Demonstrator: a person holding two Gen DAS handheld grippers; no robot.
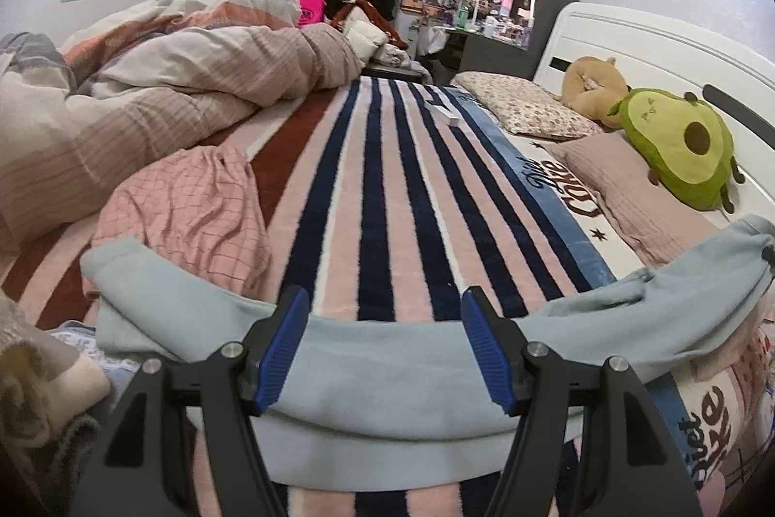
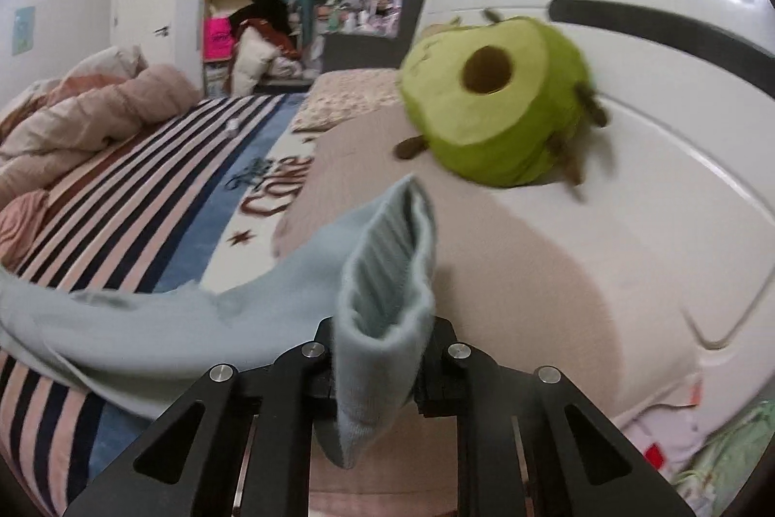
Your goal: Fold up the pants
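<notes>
Both grippers are working over a bed: the left gripper (image 1: 385,342) is hovering with its blue fingers (image 1: 283,352) spread wide apart, released, while the light blue pants (image 1: 368,376) are lying across the striped blanket (image 1: 382,187) beneath and between them. The right gripper (image 2: 380,371) is clenching a ribbed cuff (image 2: 387,274) of the same pants (image 2: 160,323), which is standing up out of the closed jaws while the rest is trailing left over the blanket (image 2: 121,216). Open striped blanket is stretching ahead of the left gripper, bordered on the left by a heaped quilt (image 1: 160,81) and a crumpled pink checked garment (image 1: 193,207) just beside the pants. To the right, the white headboard (image 2: 605,81) is closing that edge, with pillows (image 1: 629,187) along it. An avocado plush (image 1: 678,148) is resting on one pillow, a tan plush (image 1: 593,83) just behind it.
</notes>
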